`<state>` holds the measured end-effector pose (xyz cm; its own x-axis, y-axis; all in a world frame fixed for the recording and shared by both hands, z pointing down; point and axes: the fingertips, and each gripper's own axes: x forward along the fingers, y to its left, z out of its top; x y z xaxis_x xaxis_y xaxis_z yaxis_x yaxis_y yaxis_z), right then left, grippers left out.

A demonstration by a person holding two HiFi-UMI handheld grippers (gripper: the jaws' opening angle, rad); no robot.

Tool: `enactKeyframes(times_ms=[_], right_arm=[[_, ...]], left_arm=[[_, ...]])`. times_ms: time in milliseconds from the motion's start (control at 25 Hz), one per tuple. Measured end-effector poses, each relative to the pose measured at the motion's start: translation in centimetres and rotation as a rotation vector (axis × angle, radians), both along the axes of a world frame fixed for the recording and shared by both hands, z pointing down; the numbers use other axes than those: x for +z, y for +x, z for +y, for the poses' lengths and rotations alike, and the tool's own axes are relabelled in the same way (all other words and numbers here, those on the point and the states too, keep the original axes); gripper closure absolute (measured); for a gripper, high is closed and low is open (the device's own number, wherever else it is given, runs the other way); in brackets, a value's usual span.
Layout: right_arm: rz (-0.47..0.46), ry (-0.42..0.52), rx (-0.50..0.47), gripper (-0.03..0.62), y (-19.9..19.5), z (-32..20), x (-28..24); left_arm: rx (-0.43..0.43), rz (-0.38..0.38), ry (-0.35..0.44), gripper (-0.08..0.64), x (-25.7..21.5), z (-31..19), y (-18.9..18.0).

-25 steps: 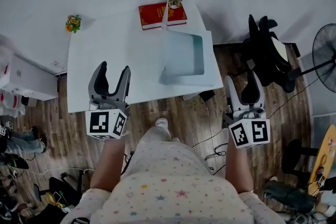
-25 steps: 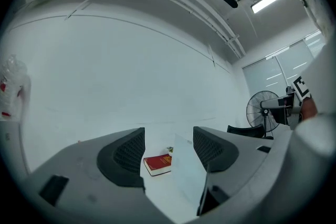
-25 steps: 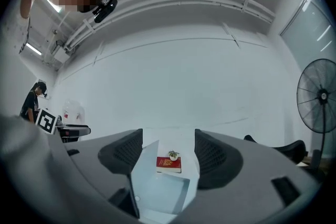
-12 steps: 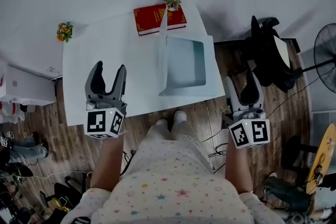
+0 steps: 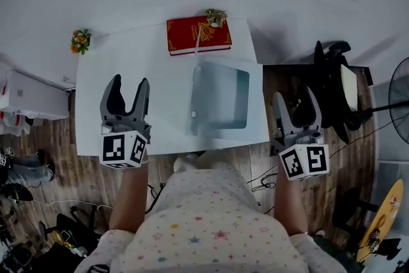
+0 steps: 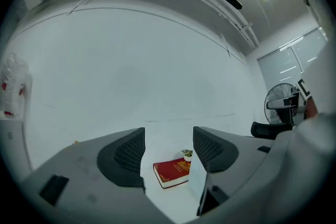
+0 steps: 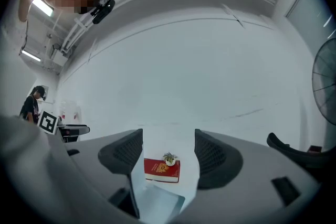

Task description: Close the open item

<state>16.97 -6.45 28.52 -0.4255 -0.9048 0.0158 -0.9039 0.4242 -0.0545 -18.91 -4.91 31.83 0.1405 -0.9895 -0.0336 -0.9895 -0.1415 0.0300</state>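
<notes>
Both grippers hang low and nearest the person, each with its fingers spread wide and nothing between them: the left gripper point(image 5: 129, 83) is over the near-left part of the white worktop point(image 5: 140, 54), while the right gripper point(image 5: 295, 99) sits off the worktop's near-right corner, above the wooden floor. Neither touches anything. Between them, a little further out, lies the open item, which reads as a laptop point(image 5: 220, 99) (washed-out detail makes that a judgement). It has one pale panel flat on the right half of the worktop and the other standing up along its left edge, seen nearly edge-on in both gripper views. Its near edge lies close to the worktop's front edge. Just behind it is a red book point(image 5: 195, 35) with a small potted plant point(image 5: 215, 16) at its far right corner, and an orange flower point(image 5: 80, 40) sits well apart at the far-left corner. A dark office chair point(image 5: 335, 86) stands off to the right. Closing has not begun. The likely trouble from here is a push on the standing panel that slides the whole laptop rather than folding it, toward the front edge or back into the book and plant. Letting the panel drop could slam it, and hard fingers on the thin edge could slip off or mark it.
</notes>
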Motion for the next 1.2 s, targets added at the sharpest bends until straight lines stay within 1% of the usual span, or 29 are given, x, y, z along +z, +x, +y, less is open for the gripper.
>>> enactKeyframes(times_ms=[160, 320, 480, 640, 840, 920, 1200], right_arm=[[-0.010, 0.013, -0.056, 0.301, 0.0, -2.9, -0.4], [-0.020, 0.004, -0.102, 0.301, -0.2, -4.9, 0.0], [-0.020, -0.001, -0.128, 0.301, -1.2, -6.2, 0.2], [-0.021, -0.006, -0.131, 0.301, -2.5, -7.1, 0.2], [-0.023, -0.011, -0.142, 0.306, -5.6, -7.8, -0.1], [-0.023, -0.016, -0.151, 0.325, -7.2, -8.1, 0.0], [-0.008, -0.073, -0.254, 0.335, -13.9, -9.1, 1.3]], left_arm=[[-0.058, -0.008, 0.004, 0.295, -0.2, -1.2, 0.0], [-0.101, -0.006, 0.000, 0.295, 0.0, -1.7, 0.2], [-0.119, -0.004, -0.006, 0.295, 0.2, -2.5, -0.3], [-0.111, -0.002, -0.003, 0.295, 0.0, -3.5, -1.4], [-0.097, 0.000, -0.007, 0.295, 0.0, -4.5, -3.7], [-0.090, -0.003, -0.013, 0.295, 0.1, -4.7, -4.5], [-0.076, 0.003, -0.040, 0.295, 1.2, -5.1, -6.5]])
